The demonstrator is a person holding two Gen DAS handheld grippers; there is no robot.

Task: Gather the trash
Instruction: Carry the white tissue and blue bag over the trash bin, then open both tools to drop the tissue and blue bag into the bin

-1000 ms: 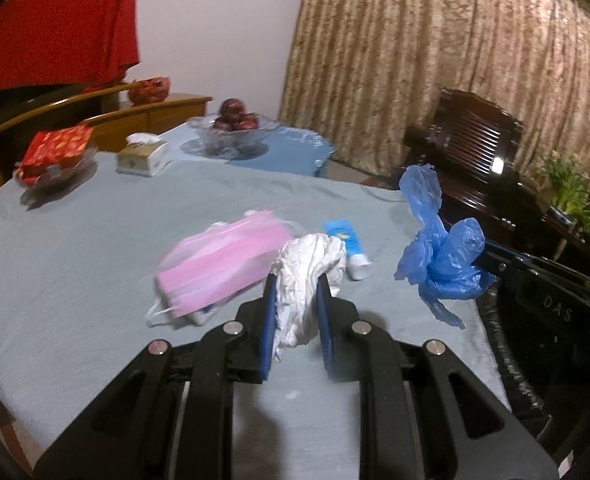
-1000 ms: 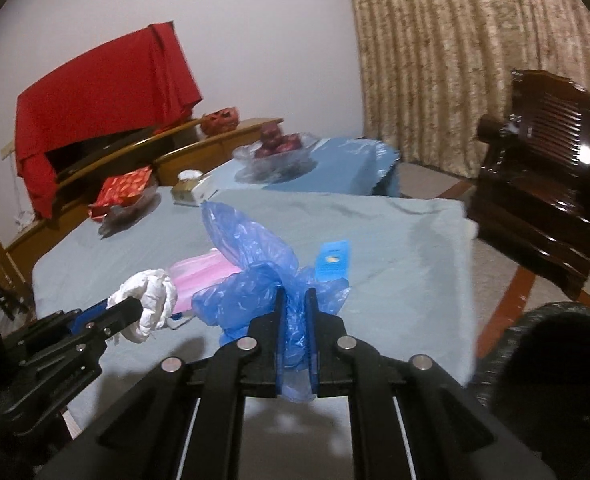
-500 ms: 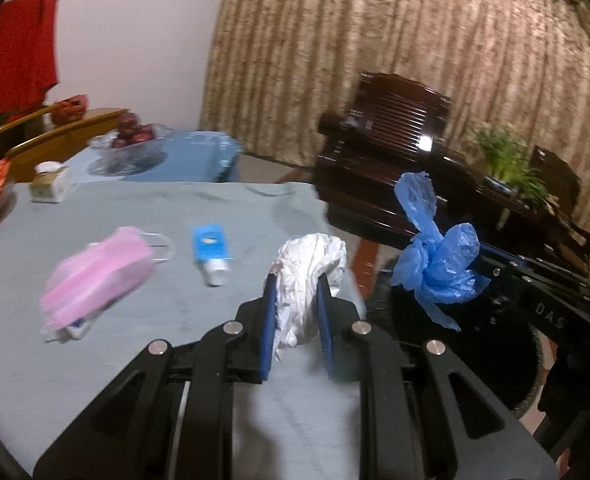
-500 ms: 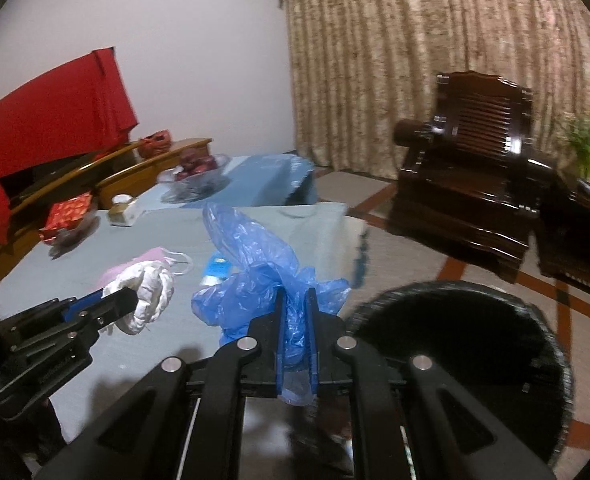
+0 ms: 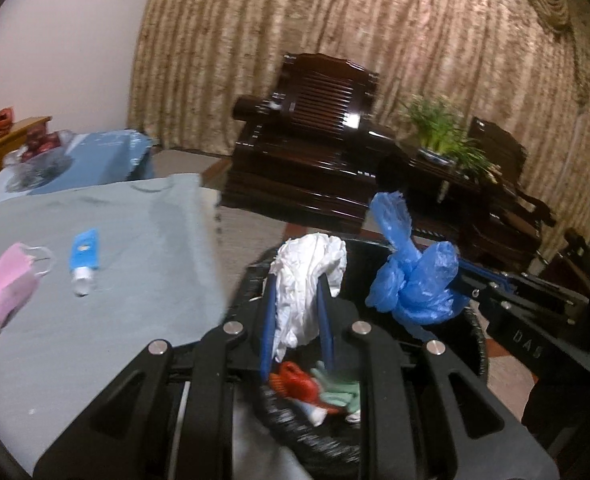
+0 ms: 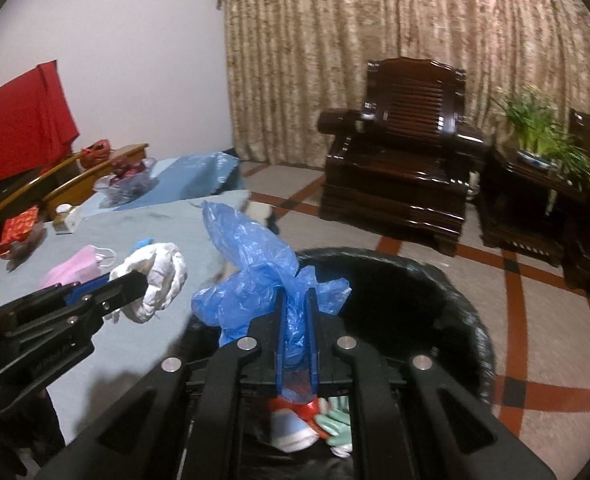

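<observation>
Left gripper (image 5: 297,300) pinching crumpled white wad (image 5: 309,276), holding it over near rim of black-lined bin (image 6: 461,306). Right gripper (image 6: 295,324) clamping tight on blue plastic bag (image 6: 255,276), bag hanging above bin opening. Bin standing on floor just beside table (image 5: 135,240) edge, red and green scraps (image 5: 315,390) lying inside. Pink face mask (image 5: 3,296) and small blue tube (image 5: 83,258) lying on table, well apart from both grippers.
</observation>
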